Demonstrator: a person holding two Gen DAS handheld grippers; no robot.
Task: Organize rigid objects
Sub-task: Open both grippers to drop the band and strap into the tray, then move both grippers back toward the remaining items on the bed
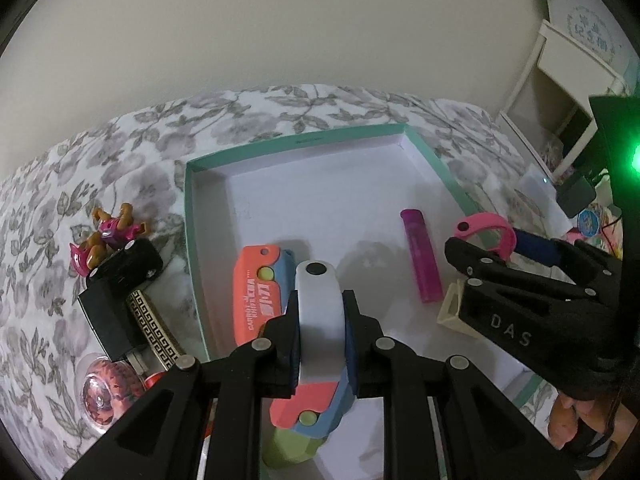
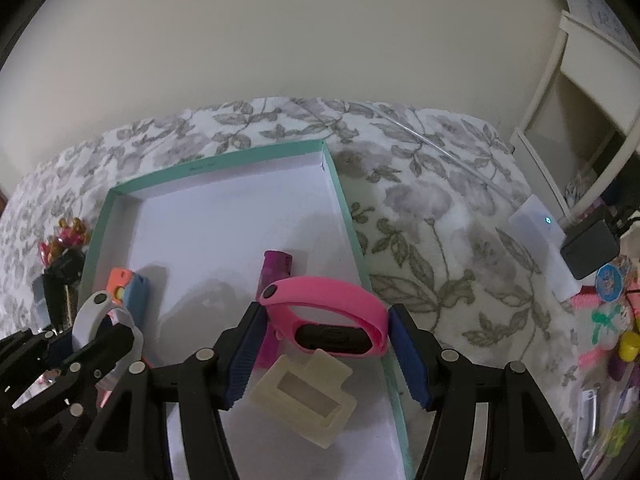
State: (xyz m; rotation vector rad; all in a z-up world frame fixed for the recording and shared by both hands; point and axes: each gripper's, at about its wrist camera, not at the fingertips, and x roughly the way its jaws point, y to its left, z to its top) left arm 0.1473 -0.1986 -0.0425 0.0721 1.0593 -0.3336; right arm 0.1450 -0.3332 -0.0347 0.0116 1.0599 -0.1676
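My left gripper point(image 1: 322, 304) is shut on a white wristband point(image 1: 320, 280), held upright over the near left part of a teal-rimmed white tray point(image 1: 191, 240). Under it lie two orange-and-blue toys, one point(image 1: 256, 292) on the tray floor and one point(image 1: 308, 408) close below the fingers. My right gripper point(image 2: 326, 344) is shut on a pink wristband point(image 2: 332, 308) with a black tracker, above the tray's point(image 2: 347, 216) right side. A cream frame point(image 2: 304, 396) and a purple tube point(image 2: 276, 264) lie in the tray beneath it. The left gripper point(image 2: 100, 328) shows at lower left in the right wrist view.
Left of the tray on the floral bedspread sit a toy figure point(image 1: 108, 240), a black car point(image 1: 128, 264), a black block point(image 1: 108, 320) and a clear ball point(image 1: 104, 392). On the right lie a white device point(image 2: 548, 248), a black adapter point(image 2: 590, 244) and several small toys point(image 2: 616, 344).
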